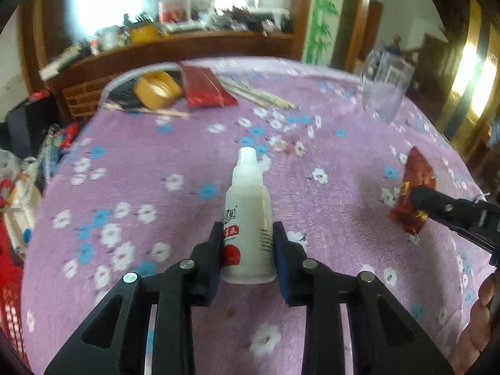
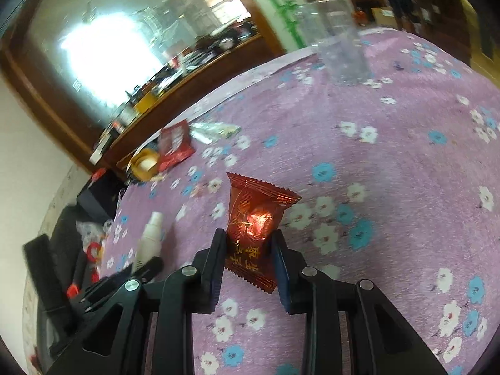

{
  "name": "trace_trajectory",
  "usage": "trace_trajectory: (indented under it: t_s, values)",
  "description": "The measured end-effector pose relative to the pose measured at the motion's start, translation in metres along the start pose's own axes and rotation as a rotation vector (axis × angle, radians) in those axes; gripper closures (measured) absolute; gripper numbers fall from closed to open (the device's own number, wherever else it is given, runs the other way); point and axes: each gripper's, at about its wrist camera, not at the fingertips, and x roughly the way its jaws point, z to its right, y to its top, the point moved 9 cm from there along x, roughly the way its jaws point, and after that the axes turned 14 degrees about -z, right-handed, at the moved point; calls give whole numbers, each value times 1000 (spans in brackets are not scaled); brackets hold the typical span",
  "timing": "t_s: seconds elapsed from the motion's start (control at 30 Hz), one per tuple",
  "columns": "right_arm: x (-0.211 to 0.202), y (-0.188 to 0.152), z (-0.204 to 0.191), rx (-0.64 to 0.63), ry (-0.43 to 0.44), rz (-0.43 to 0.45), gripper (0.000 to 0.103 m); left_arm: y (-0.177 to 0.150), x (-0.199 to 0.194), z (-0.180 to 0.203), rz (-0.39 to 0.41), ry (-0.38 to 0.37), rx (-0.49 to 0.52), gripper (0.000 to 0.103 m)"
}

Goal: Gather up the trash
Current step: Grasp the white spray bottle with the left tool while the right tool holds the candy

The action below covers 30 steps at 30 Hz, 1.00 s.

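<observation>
A white plastic bottle (image 1: 248, 206) with a red label stands between the pads of my left gripper (image 1: 247, 231), which press on its lower sides. The bottle's cap points away from me over the purple flowered tablecloth (image 1: 150, 156). My right gripper (image 2: 248, 237) is shut on a crinkled dark red candy wrapper (image 2: 253, 209), held upright above the cloth. In the left wrist view that wrapper (image 1: 417, 168) and the right gripper's tip (image 1: 422, 200) show at the right edge. In the right wrist view the bottle (image 2: 150, 240) is at the lower left.
A clear plastic cup (image 1: 386, 90) stands at the far right of the table. At the far left lie a yellow tape roll (image 1: 157, 89), a red packet (image 1: 206, 86) and several thin sticks (image 1: 262, 93). A cluttered wooden cabinet (image 1: 187, 43) is behind. A hand (image 1: 481, 328) shows at the lower right.
</observation>
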Motion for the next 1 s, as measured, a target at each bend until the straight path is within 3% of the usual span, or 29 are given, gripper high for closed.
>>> trace_trajectory:
  t_s: [0.33,1.0]
  values:
    - [4,-22,-54,-216,-22,23,71,-1,-35,-20,201,138,-26,74]
    - [1,-25,-62,-249,-60,54,71,-1,-57,-32,308,242,-39,74]
